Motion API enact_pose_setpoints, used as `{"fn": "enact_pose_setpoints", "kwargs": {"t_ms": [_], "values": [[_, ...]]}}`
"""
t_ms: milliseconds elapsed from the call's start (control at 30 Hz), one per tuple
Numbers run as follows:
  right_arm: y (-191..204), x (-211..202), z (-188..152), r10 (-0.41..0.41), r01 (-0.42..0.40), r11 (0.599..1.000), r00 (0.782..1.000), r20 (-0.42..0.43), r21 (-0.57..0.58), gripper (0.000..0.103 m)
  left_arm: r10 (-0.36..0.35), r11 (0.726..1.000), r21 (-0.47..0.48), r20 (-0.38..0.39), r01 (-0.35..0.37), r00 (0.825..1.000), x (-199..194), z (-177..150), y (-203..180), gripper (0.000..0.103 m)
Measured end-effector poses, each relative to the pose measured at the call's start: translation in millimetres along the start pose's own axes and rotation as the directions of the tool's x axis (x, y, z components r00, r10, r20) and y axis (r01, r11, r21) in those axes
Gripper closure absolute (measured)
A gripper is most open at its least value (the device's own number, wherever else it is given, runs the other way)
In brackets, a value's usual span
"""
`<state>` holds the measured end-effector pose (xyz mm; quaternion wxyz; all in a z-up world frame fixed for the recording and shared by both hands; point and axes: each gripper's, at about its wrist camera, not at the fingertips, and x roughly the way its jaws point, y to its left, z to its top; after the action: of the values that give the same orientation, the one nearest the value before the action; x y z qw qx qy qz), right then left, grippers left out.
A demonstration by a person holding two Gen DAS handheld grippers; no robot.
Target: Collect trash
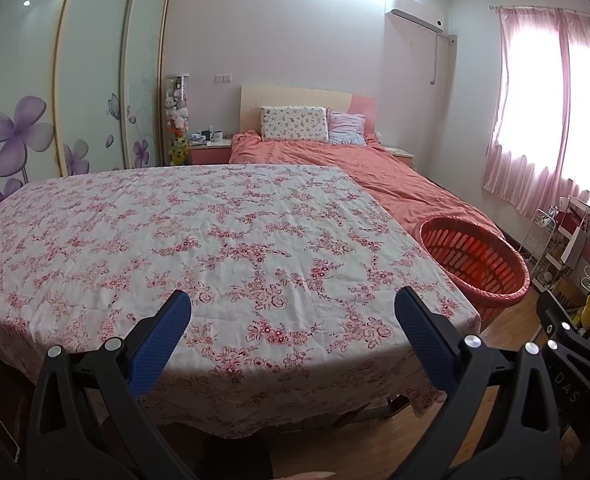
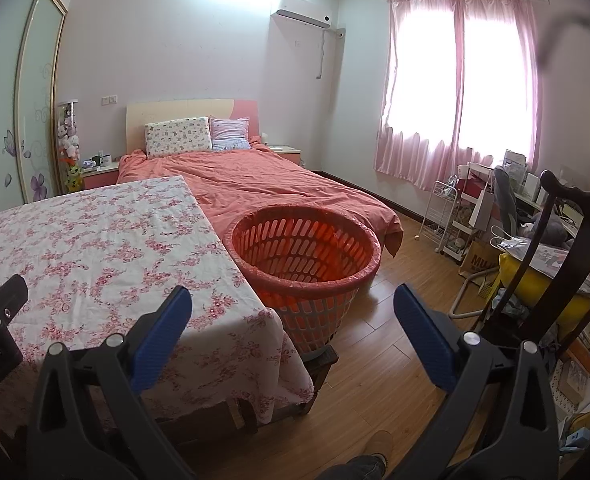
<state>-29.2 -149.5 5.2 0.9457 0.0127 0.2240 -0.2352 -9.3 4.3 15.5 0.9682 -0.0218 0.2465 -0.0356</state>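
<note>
We look from the left wrist camera low over the near edge of the floral-cloth table (image 1: 215, 232), facing the far wall; the cloth fills the centre and left of the frame, close below us. The orange basket (image 1: 475, 264) sits at the right edge. From the right wrist camera we stand further right, facing the same wall: the table (image 2: 95, 256) slides to the lower left and the basket (image 2: 307, 256) takes the centre, near us. Both views share table, basket, the bed (image 1: 375, 168) (image 2: 263, 184) behind them, and the pink-curtained window (image 1: 543, 92) (image 2: 455, 84) at right.
</note>
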Motion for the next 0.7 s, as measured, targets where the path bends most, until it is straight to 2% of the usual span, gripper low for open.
{"fn": "enact_pose_setpoints", "kwargs": {"t_ms": [700], "values": [[3.8,1.2,-0.7,0.007,-0.007,1.000,1.000,-0.007,0.001,0.004,0.003,1.000,-0.002,-0.015,-0.003,1.000,1.8,0.5,2.7,0.003]]}}
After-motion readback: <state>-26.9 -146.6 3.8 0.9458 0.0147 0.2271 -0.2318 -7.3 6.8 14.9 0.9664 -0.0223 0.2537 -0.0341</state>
